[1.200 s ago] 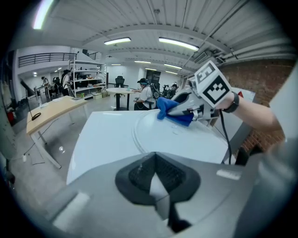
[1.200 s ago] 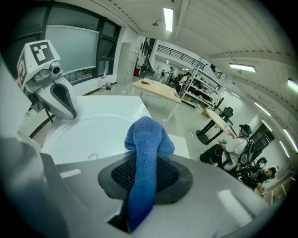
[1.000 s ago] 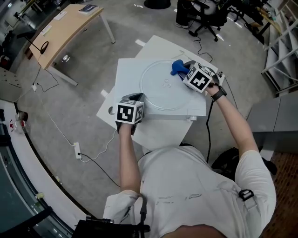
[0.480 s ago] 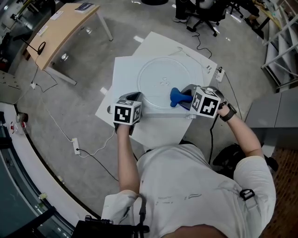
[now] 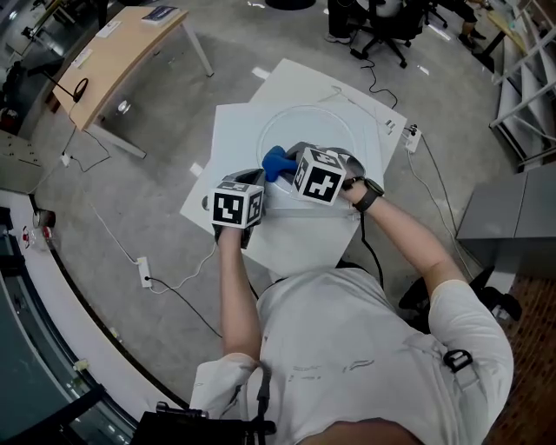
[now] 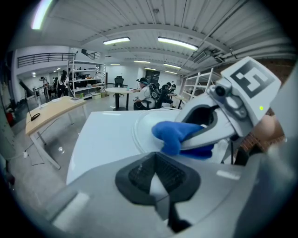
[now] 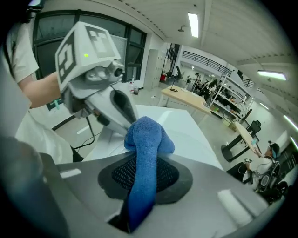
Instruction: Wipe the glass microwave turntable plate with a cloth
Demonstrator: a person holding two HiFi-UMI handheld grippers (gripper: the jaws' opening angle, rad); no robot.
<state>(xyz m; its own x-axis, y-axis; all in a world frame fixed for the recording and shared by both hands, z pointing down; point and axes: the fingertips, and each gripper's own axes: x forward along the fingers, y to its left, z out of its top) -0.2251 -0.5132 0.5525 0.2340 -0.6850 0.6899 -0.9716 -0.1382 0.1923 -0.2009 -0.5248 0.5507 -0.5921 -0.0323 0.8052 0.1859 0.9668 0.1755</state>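
The round glass turntable plate [image 5: 317, 130] lies flat on a white table [image 5: 234, 139]. My left gripper [image 5: 257, 180] sits at the plate's near-left rim, jaws closed with a pale sliver of the rim between the pads. In the left gripper view [image 6: 156, 163] the plate [image 6: 144, 123] stretches ahead. My right gripper [image 5: 291, 165] is shut on a blue cloth [image 5: 276, 162], pressed on the plate's near-left part, close to the left gripper. The cloth [image 7: 144, 139] bulges out of the right jaws [image 7: 139, 181] and shows in the left gripper view [image 6: 174, 132].
A wooden desk [image 5: 122, 48] stands far left, office chairs [image 5: 382, 26] at the back, metal shelving [image 5: 521, 78] and a grey cabinet [image 5: 504, 217] to the right. Power strips [image 5: 143, 278] and cables lie on the floor. A second white board lies under the table top.
The right gripper carried the cloth from the plate's far right, round the near right edge, to its near-left part beside the left gripper. The left gripper stayed put.
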